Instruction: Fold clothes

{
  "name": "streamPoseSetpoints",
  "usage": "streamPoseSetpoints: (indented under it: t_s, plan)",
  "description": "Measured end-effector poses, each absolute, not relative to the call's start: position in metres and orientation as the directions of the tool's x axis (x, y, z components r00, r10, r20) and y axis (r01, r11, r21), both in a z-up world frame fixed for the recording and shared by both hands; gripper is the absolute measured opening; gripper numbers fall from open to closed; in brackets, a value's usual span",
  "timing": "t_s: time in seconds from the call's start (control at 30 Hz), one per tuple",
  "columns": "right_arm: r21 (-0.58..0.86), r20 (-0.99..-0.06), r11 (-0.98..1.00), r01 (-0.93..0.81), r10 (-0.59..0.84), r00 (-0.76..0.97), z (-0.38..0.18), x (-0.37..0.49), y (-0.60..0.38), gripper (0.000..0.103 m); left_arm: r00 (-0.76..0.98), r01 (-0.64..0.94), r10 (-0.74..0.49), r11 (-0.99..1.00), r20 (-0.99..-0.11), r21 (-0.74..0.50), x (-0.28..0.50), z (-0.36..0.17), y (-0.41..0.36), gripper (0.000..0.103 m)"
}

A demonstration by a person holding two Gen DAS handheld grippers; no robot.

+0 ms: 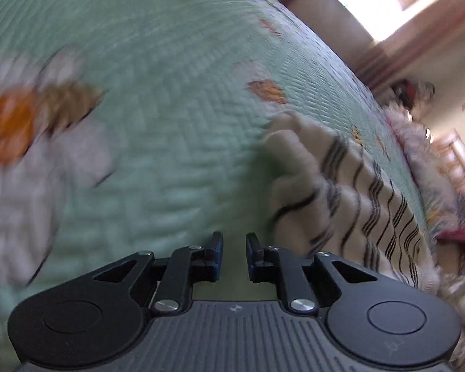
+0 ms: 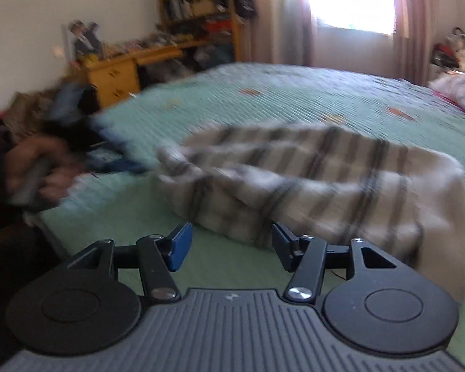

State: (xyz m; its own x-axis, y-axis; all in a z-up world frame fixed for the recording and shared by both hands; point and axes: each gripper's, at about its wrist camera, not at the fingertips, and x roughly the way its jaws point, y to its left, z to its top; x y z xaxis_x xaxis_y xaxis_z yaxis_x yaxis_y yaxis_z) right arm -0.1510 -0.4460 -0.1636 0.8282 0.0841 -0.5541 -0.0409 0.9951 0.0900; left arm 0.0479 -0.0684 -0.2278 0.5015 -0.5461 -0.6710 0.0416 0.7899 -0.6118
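The left wrist view looks steeply down along its fingers, close over the green quilted bedspread, rolled so the window tilts at upper right. The right wrist view sits low, facing across the bed toward the window and shelves. Both share the striped cloth, probably the same piece, blurred.

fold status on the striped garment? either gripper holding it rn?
Done: the striped garment lies bunched, at least partly doubled over, on the green bedspread. In hand: nothing. The right gripper is open just short of its near edge; the left gripper has a narrow gap, empty, over bare bedspread. Left: it still looks rumpled, so flatten and finish folding; blur hides the exact fold count.
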Motion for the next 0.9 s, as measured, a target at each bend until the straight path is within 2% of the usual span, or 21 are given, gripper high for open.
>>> streamPoseSetpoints:
  t_s: [0.03,0.1,0.13,0.17,0.23,0.33,0.53,0.7,0.73,0.77,0.83,0.87,0.9]
  plan:
    - [0.089,-0.556,0.996,0.017,0.035,0.83,-0.166,-0.156,-0.462,0.06,0.504,0.046,-0.562,0.776,-0.656,-0.63,0.043,-0.229,-0.064,0.016]
    - [0.11,-0.54,0.981,0.161,-0.077,0.838,-0.163,-0.162,-0.492,0.069,0.502,0.074,-0.585,0.763,-0.637,-0.642,0.034,-0.226,-0.063,0.022]
    - [0.132,-0.532,0.961,0.244,-0.139,0.835,-0.163,-0.161,-0.511,0.078,0.492,0.1,-0.6,0.759,-0.631,-0.644,0.03,-0.224,-0.068,0.028]
    - [0.16,-0.534,0.931,0.327,-0.197,0.823,-0.164,-0.162,-0.53,0.081,0.475,0.128,-0.621,0.749,-0.623,-0.65,0.027,-0.222,-0.074,0.032]
    - [0.215,-0.569,0.86,0.463,-0.275,0.775,-0.174,-0.159,-0.561,0.081,0.433,0.19,-0.667,0.724,-0.605,-0.663,0.021,-0.221,-0.089,0.033]
    - [0.243,-0.576,0.812,0.531,-0.32,0.752,-0.19,-0.174,-0.587,0.081,0.383,0.25,-0.698,0.709,-0.605,-0.66,0.017,-0.217,-0.123,0.043]
    - [-0.021,-0.529,0.893,0.449,-0.391,0.753,-0.213,-0.158,-0.553,0.081,0.325,0.108,-0.714,0.68,-0.62,-0.726,0.044,-0.238,-0.164,0.049]
    - [-0.232,-0.515,0.87,0.435,-0.489,0.704,-0.235,-0.129,-0.54,0.079,0.32,0.014,-0.726,0.646,-0.608,-0.763,0.063,-0.247,-0.179,0.048]
    - [-0.232,-0.523,0.866,0.443,-0.495,0.694,-0.236,-0.127,-0.542,0.074,0.323,0.008,-0.728,0.641,-0.605,-0.768,0.065,-0.248,-0.181,0.046]
    - [-0.216,-0.533,0.865,0.452,-0.493,0.688,-0.234,-0.126,-0.547,0.054,0.328,0.003,-0.73,0.635,-0.6,-0.772,0.067,-0.249,-0.182,0.033]
    - [-0.176,-0.543,0.861,0.477,-0.489,0.683,-0.231,-0.127,-0.555,0.025,0.342,-0.003,-0.73,0.629,-0.592,-0.777,0.069,-0.253,-0.183,0.014]
    - [-0.147,-0.54,0.858,0.492,-0.487,0.687,-0.23,-0.13,-0.56,0.013,0.355,-0.003,-0.727,0.628,-0.588,-0.779,0.069,-0.255,-0.182,0.011]
    - [-0.13,-0.531,0.855,0.502,-0.488,0.693,-0.228,-0.134,-0.564,0.011,0.371,-0.003,-0.723,0.626,-0.582,-0.78,0.068,-0.257,-0.181,0.01]
